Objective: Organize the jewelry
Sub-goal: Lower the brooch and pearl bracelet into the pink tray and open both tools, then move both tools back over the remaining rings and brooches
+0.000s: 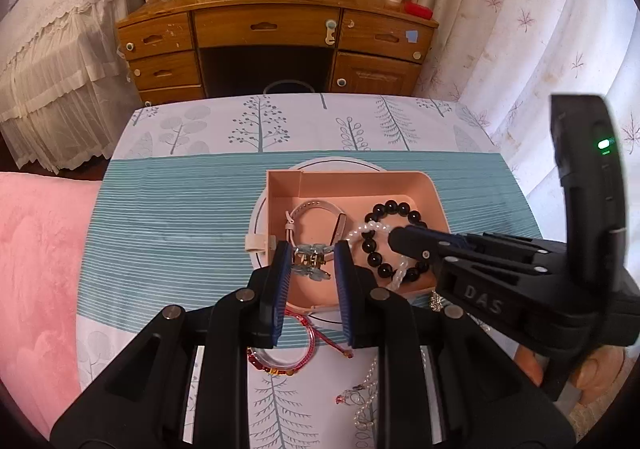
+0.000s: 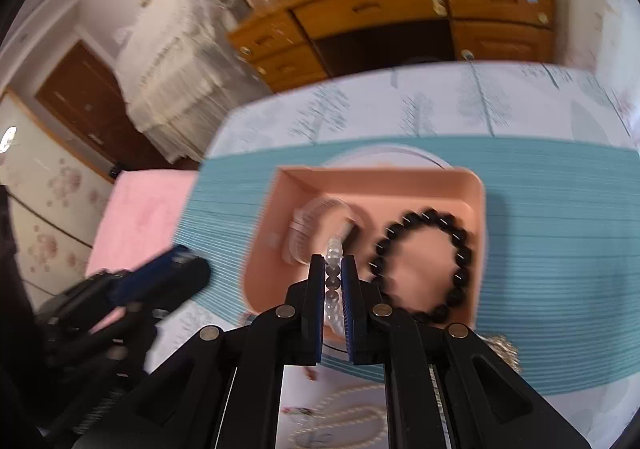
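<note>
A pink tray (image 1: 360, 185) stands on a white plate (image 1: 259, 217) on the table. Inside it lie a white strap bracelet (image 1: 316, 211) and a black bead bracelet (image 1: 394, 209). My left gripper (image 1: 313, 248) is shut on a pale blue butterfly clip with a gold clasp (image 1: 308, 263), held over the tray's near left part. My right gripper (image 2: 333, 260) reaches in from the right and is shut on a clear bead bracelet (image 2: 334, 277), which hangs over the tray (image 2: 400, 185) between the white strap bracelet (image 2: 316, 225) and the black bead bracelet (image 2: 424, 265).
In front of the tray lie a red string bracelet (image 1: 310, 341), a red bead bracelet (image 1: 262, 363), a pearl necklace (image 1: 368, 401) and a gold piece (image 1: 436, 301). A pink blanket (image 1: 36, 269) is to the left. A wooden desk (image 1: 272, 29) stands beyond the table.
</note>
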